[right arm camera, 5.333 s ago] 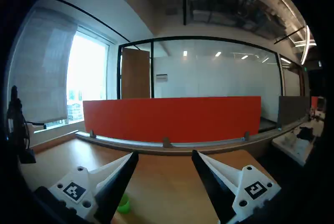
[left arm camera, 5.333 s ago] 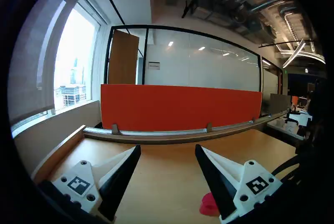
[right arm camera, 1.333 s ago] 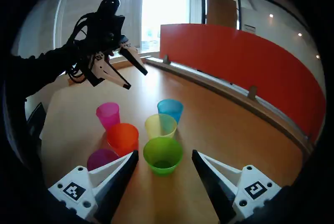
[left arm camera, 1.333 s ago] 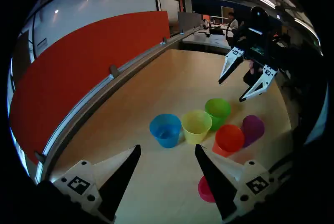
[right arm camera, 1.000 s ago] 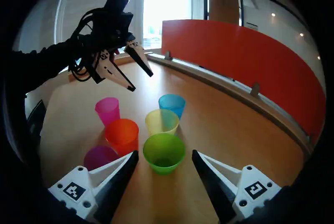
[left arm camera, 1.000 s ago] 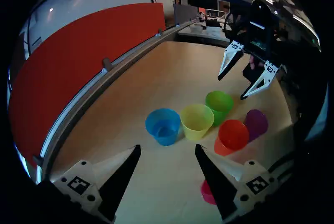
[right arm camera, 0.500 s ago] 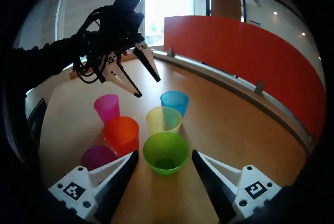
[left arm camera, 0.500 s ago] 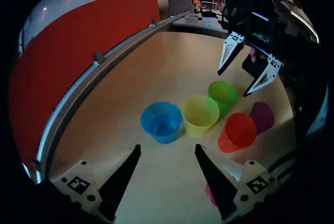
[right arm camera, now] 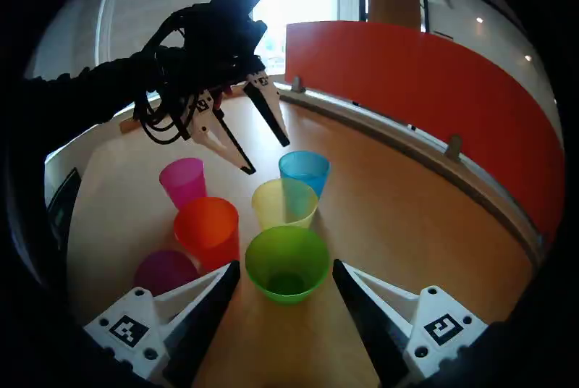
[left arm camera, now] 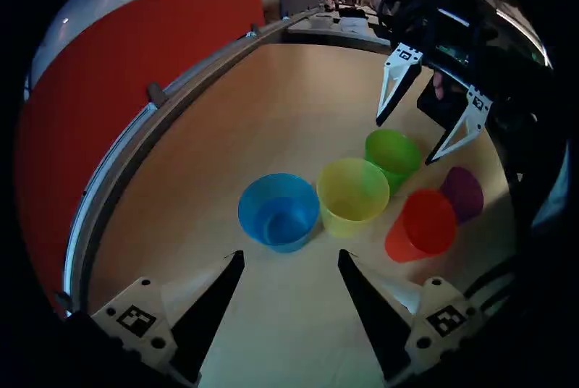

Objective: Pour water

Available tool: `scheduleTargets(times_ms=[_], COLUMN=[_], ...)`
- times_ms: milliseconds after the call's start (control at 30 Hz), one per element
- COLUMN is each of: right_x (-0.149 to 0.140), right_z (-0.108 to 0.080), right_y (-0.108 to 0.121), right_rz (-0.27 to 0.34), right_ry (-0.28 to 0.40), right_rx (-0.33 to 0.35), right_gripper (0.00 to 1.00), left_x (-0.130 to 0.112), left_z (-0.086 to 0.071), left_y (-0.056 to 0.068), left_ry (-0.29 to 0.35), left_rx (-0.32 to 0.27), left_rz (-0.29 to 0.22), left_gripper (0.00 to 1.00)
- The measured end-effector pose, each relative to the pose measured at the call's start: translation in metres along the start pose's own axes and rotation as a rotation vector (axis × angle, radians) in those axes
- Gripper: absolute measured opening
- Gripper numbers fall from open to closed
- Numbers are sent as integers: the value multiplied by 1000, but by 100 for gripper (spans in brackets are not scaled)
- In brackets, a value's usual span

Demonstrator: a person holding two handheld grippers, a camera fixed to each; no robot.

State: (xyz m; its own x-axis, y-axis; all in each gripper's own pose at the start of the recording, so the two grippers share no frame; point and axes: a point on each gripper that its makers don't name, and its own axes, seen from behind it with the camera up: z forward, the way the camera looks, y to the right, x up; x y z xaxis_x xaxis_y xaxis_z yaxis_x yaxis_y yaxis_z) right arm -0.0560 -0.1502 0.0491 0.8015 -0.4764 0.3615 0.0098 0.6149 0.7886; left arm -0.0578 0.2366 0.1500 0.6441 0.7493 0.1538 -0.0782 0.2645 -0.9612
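Left claw (left arm camera: pixel 289 252) has neared the blue cup (left arm camera: pixel 279 211), right claw (right arm camera: pixel 285 263) the green cup (right arm camera: pixel 287 247).

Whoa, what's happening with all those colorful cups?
A person holds a gripper in each hand above plastic cups standing on a wooden table. The left gripper points at the blue cup, the right gripper at the green cup. The yellow cup, orange cup, purple cup and pink cup stand close by. Both sets of jaws are open and hold nothing, so no water is being poured yet.

Likely office: red desk divider (right arm camera: pixel 434 91)
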Motion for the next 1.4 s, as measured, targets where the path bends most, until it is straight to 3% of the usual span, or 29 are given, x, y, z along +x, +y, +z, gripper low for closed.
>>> scheduleTargets(times_ms=[1400], right_x=[0], right_z=[11], right_y=[2], right_rz=[-9], right_ry=[-11], right_rx=[9], right_gripper=[99], left_x=[6], left_z=[36], left_y=[-3], left_ry=[-73], left_rx=[-31], left_rz=[43], left_gripper=[97])
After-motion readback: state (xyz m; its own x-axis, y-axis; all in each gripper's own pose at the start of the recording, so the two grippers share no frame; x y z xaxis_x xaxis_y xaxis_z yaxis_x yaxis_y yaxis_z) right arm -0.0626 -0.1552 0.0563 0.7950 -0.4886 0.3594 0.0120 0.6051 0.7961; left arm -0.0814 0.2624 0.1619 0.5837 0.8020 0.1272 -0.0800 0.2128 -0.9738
